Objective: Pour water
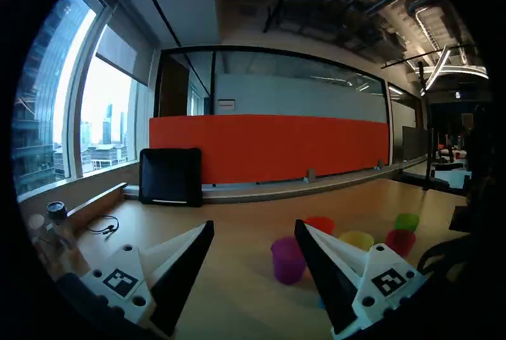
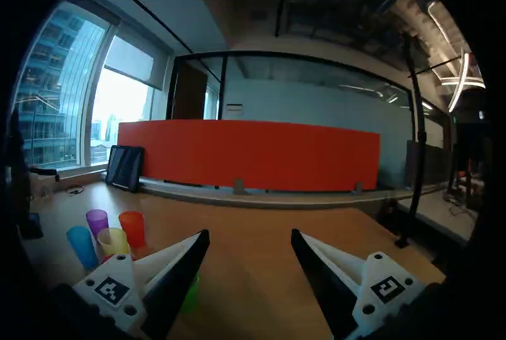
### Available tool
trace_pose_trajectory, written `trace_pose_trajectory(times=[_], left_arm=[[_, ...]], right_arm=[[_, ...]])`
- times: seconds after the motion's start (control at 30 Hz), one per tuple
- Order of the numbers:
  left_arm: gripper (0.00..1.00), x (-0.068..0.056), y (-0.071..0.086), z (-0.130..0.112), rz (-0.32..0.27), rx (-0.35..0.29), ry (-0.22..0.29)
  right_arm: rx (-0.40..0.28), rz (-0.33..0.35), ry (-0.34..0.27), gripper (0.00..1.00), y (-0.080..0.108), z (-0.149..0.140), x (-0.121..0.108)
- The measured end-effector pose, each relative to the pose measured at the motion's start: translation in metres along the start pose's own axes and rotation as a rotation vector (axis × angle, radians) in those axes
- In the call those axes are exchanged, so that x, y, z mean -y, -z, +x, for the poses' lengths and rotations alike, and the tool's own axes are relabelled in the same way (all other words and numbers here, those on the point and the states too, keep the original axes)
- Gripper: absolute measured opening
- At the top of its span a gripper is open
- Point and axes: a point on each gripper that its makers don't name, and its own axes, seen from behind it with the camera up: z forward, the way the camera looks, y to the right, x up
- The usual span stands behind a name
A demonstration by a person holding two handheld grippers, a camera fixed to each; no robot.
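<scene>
Left gripper [image 1: 253, 222] and right gripper [image 2: 250, 232] hover with fingers spread, empty; the purple cup [image 1: 288, 259] stands upright, mouth upward.

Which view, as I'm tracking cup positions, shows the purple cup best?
The left gripper view: the purple cup sits close, almost whole, seen between the jaws. The right gripper view shows it smaller, partly behind the yellow cup.

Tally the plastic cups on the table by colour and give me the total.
Purple cup: 1
Orange cup: 1
Yellow cup: 1
Green cup: 1
Red cup: 1
Blue cup: 1
Total: 6
</scene>
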Motion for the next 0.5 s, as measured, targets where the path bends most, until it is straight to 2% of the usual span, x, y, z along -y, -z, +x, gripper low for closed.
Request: trace_pose_trajectory(times=[0.27,0.5], left_arm=[[0.94,0.011,0.004,0.011,0.071,-0.044,-0.007],[0.94,0.013,0.006,0.013,0.105,-0.069,-0.021]], right_arm=[[-0.067,-0.053,-0.012,1.00,0.004,0.018,-0.004],[-0.097,-0.076,-0.020,1.00,0.009,0.025,-0.005]])
